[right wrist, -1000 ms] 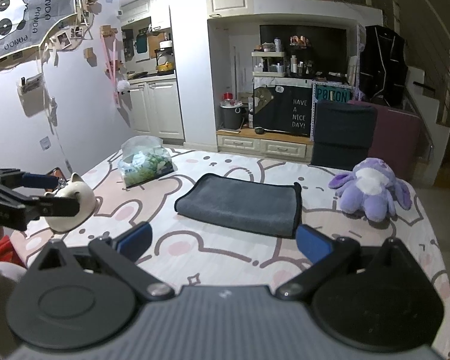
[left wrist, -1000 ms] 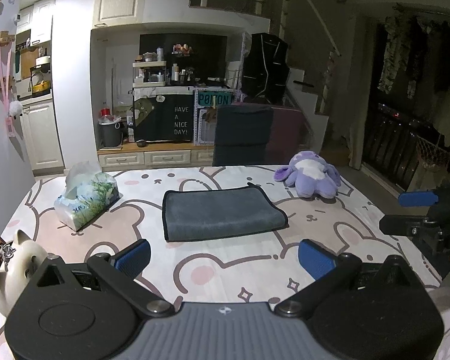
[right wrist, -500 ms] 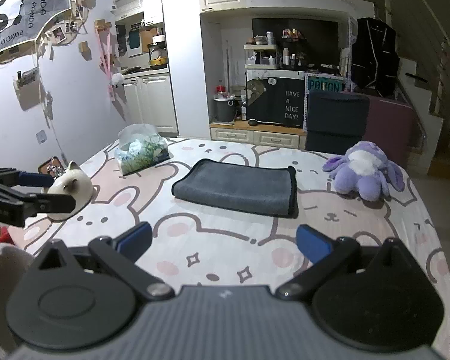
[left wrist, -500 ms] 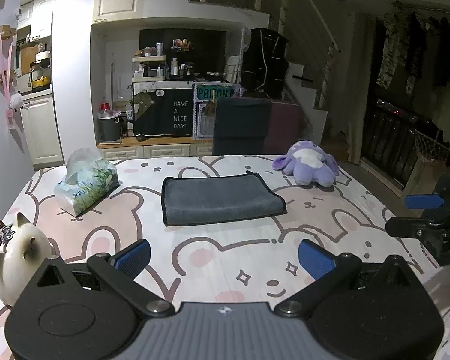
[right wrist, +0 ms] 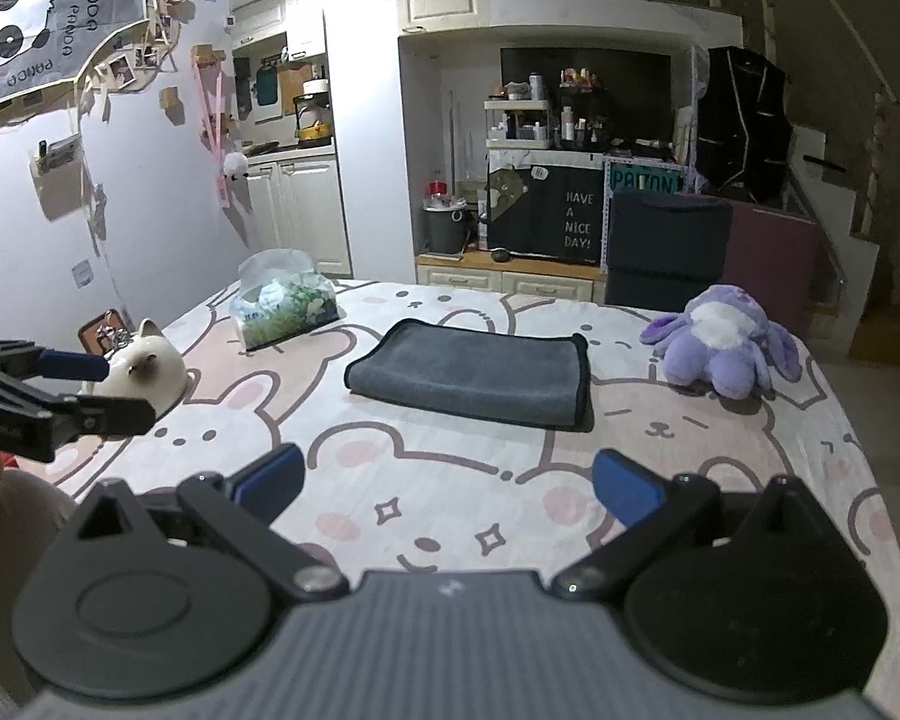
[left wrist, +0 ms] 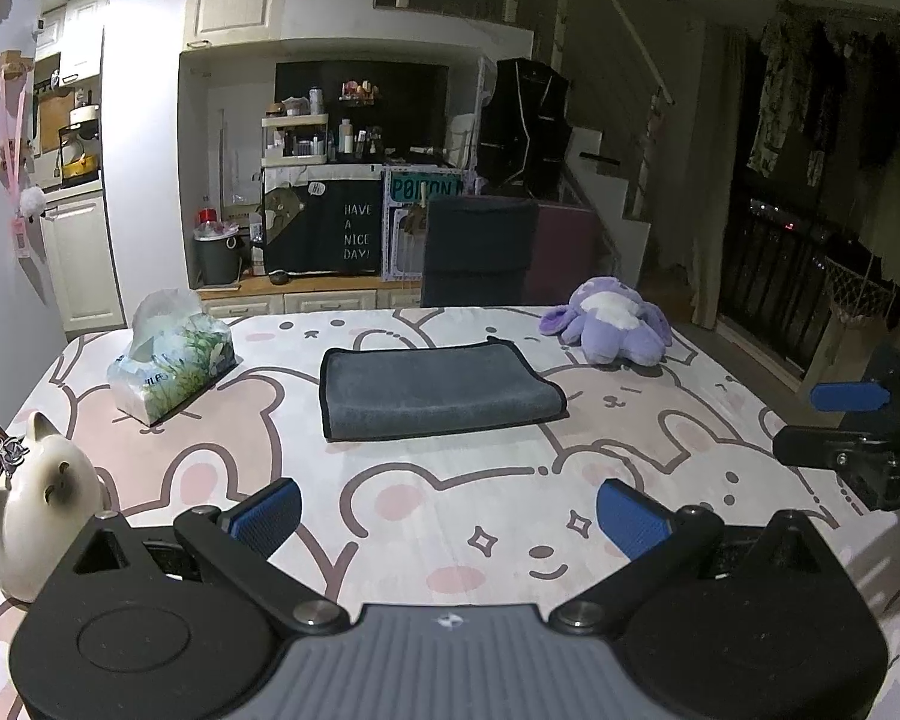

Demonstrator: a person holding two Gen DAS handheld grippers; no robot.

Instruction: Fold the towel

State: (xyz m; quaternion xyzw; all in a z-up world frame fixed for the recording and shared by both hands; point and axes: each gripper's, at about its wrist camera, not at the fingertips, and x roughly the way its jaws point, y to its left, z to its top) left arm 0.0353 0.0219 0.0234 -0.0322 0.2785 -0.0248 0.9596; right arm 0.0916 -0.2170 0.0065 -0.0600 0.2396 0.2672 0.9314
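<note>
A grey towel [left wrist: 432,390] lies folded in a flat rectangle in the middle of the table, also seen in the right wrist view [right wrist: 474,375]. My left gripper [left wrist: 450,519] is open and empty, well short of the towel near the table's front. My right gripper [right wrist: 447,486] is open and empty, also well back from the towel. Each gripper shows at the edge of the other's view: the right gripper [left wrist: 840,420] at the right, the left gripper [right wrist: 84,387] at the left.
The table carries a bunny-print cloth [left wrist: 450,480]. A tissue pack [left wrist: 171,363] lies at the back left, a purple plush [left wrist: 609,327] at the back right, a white cat figure [left wrist: 30,492] at the front left. A dark chair [left wrist: 480,252] stands behind the table.
Both grippers have drawn back from the towel, so it looks smaller and more cloth shows in front. The towel has not moved. Both grippers stay open.
</note>
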